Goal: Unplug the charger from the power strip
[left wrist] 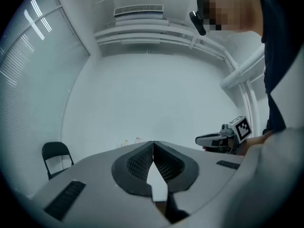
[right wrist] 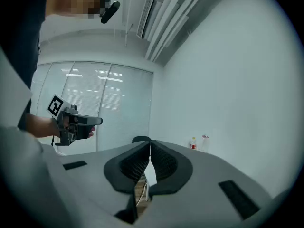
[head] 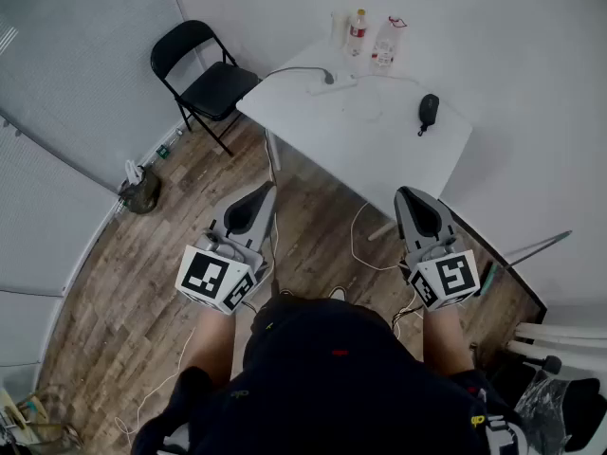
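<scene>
Grey left tongs (head: 266, 190) and right tongs (head: 403, 193) are pressed together, empty; the small dark charger (head: 328, 76) seems rigid and light: pinch its body.

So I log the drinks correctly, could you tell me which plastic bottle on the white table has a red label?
The yellow-capped bottle, left of the clear bottle showing red only at its top.

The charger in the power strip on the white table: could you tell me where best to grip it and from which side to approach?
Probably the charger by its plug body, where it sits on the power strip, not its dark cable. Come from above, jaws across its sides, since the strip lies flat on the table. Its finer shape is too small to tell.
</scene>
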